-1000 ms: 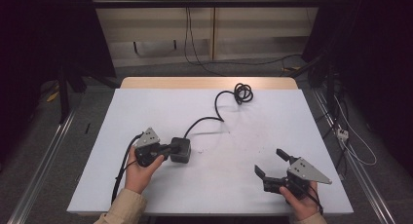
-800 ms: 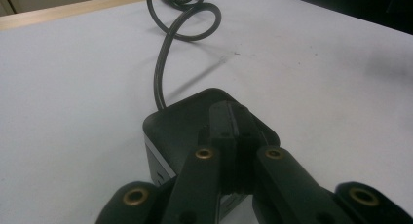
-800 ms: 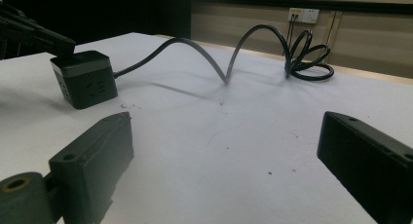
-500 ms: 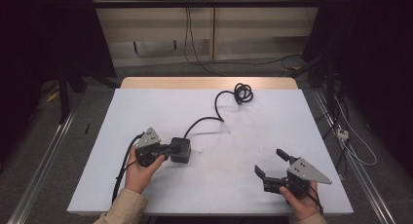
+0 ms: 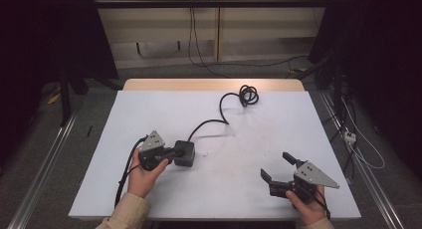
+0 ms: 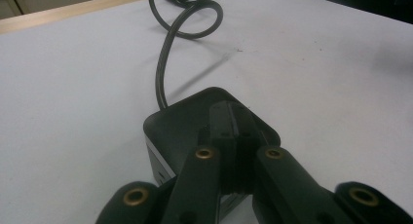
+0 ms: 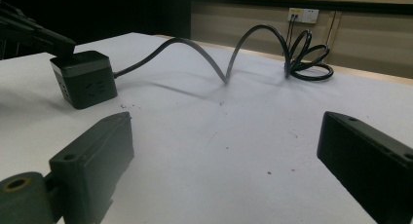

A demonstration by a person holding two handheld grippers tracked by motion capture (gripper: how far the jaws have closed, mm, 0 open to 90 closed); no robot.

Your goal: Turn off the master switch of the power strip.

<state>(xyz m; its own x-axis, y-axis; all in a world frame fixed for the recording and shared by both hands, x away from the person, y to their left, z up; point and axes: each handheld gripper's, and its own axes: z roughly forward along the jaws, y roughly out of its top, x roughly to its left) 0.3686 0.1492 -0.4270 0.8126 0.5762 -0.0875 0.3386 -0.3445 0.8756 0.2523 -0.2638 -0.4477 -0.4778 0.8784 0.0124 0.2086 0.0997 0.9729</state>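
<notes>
Power cube, black, square plastic block with rounded corners (image 5: pixel 184 153), one item: it lies on the white desk top (image 5: pixel 149 109), left of the middle and nearer the front edge than the back. Its attached thick black cable (image 5: pixel 211 122) arches toward the back edge and ends in a loose coil (image 5: pixel 247 95) near the back right.

My left gripper (image 5: pixel 175 152): the jaws are pressed together with no gap, laid over the cube's top face. In the left gripper view the closed tips (image 6: pixel 233 131) rest on the block (image 6: pixel 185 121); I cannot tell whether they pinch any feature of it or only bear down.

My right gripper (image 5: pixel 279 168): jaws spread wide, nothing between them, hovering near the front right corner of the desk, well apart from the cube.

Handling note, my judgement: to hold the block steady I should keep the left tips flat and centred on its top, since an off-centre press could tip or slide it. The right gripper should come in low toward the cable, avoiding the raised arch.
</notes>
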